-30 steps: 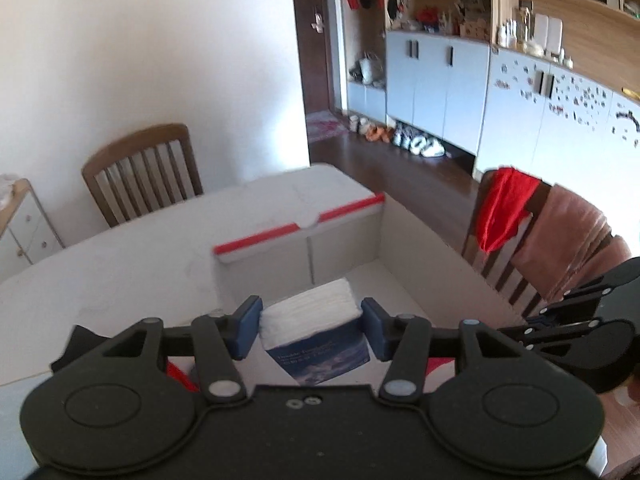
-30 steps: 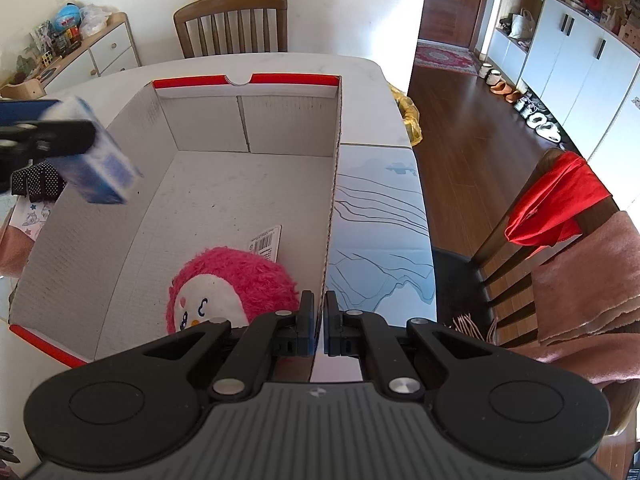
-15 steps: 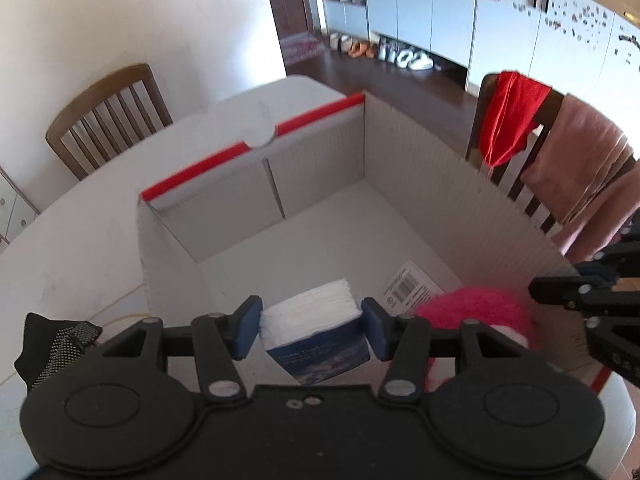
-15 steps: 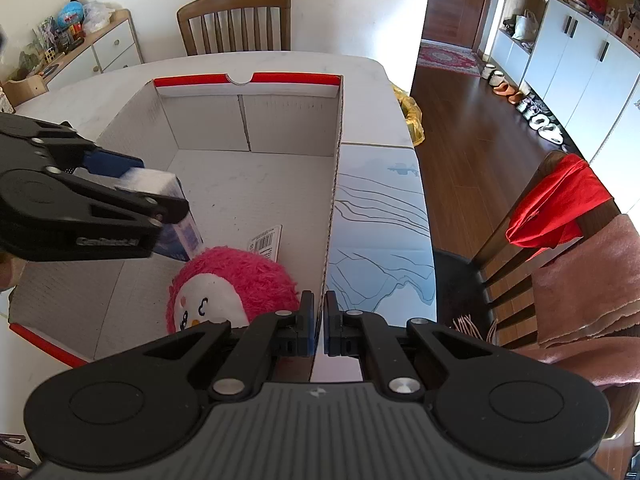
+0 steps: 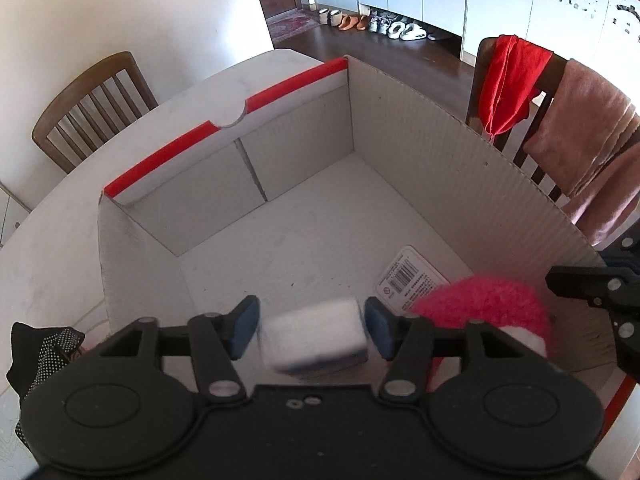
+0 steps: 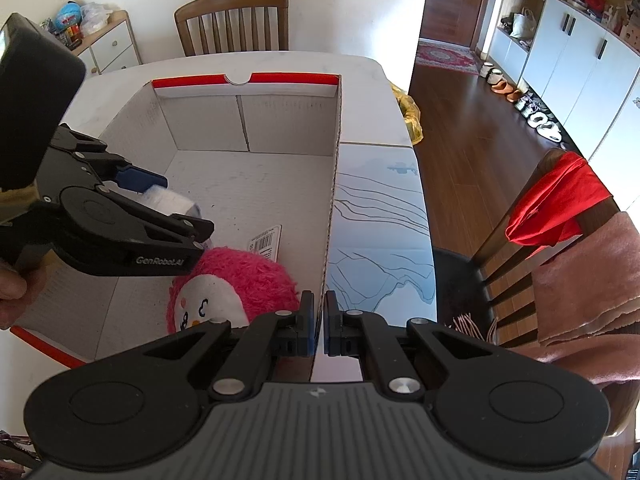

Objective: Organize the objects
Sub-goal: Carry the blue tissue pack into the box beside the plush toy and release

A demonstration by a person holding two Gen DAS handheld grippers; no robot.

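The left gripper (image 5: 311,327) has just been opening; its blue pads (image 5: 244,326) stand clear of the blurry tissue pack (image 5: 314,338) between them, long side lying from nine to three o'clock. At three o'clock sits the pink plush toy (image 5: 486,312), inside the cardboard box (image 5: 440,160). The right gripper (image 6: 319,326) is closed on nothing.

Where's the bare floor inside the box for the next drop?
Free: the cardboard box floor along the red-edged far wall and the middle. Crowded: the near end, with pink plush toy, its barcode tag, tissue pack between the open left gripper.
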